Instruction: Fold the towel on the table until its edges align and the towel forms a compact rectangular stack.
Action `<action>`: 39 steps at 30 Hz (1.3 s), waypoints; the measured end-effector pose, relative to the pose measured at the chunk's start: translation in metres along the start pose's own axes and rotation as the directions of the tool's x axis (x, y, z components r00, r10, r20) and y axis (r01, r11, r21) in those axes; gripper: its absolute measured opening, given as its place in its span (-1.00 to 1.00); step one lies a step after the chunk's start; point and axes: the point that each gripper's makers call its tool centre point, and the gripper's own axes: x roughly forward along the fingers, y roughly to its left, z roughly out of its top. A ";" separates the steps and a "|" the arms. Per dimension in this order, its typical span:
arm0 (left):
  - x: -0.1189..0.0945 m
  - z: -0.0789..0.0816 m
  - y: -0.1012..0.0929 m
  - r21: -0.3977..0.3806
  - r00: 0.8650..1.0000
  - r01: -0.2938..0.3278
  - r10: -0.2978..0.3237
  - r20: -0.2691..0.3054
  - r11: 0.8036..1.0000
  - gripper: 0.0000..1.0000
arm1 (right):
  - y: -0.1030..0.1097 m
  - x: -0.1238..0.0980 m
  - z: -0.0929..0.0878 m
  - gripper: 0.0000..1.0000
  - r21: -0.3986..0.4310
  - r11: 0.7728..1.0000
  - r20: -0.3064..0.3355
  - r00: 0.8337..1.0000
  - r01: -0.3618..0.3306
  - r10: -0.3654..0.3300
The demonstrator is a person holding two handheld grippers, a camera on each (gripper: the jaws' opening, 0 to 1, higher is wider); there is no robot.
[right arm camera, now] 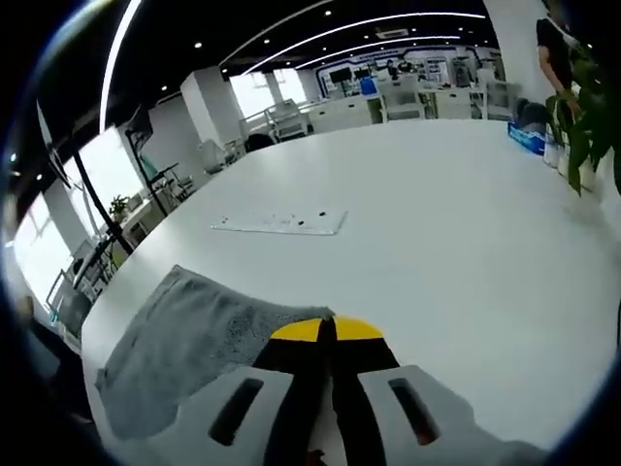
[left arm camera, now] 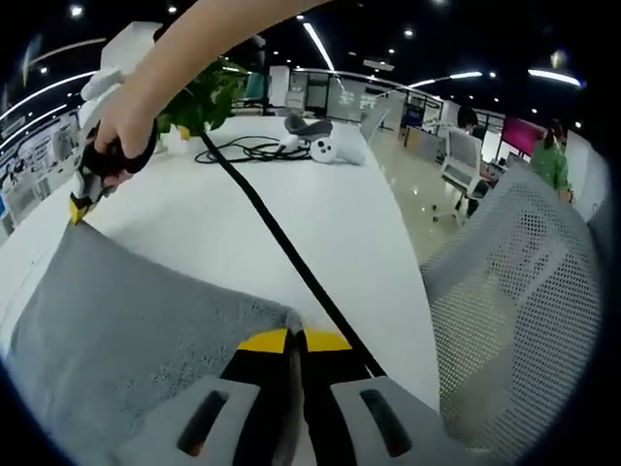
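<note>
Both tongs clamped on corners of grey terry towel (left arm camera: 126,330), left gripper (left arm camera: 294,342) and right gripper (right arm camera: 327,330), for carrying one edge over

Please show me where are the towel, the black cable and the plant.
towel (left arm camera: 116,320): left gripper view, middle of the grey cloth.
black cable (left arm camera: 277,238): left gripper view, mid-length over the table.
plant (left arm camera: 202,102): left gripper view, green leaves.

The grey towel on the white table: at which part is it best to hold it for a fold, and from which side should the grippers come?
Best at two neighbouring corners, coming in low and level with the table. The grey towel lies flat, so only its thin edge offers a bite. The left gripper is shut on one corner, the right gripper on another.
</note>
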 end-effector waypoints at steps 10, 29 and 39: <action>-0.023 0.005 0.006 0.013 0.999 -0.049 0.049 0.010 0.999 -0.96 | 0.024 -0.014 0.023 -1.00 -0.048 0.998 0.035 0.999 -0.039 0.041; -0.077 0.005 0.021 -0.089 0.985 -0.151 0.157 0.077 0.985 -0.96 | 0.074 -0.035 0.051 -1.00 -0.096 0.990 0.071 0.992 -0.100 0.107; -0.110 0.017 0.021 -0.131 0.962 -0.211 0.230 0.149 0.969 -0.96 | 0.092 -0.038 0.071 -1.00 -0.114 0.988 0.090 0.990 -0.102 0.112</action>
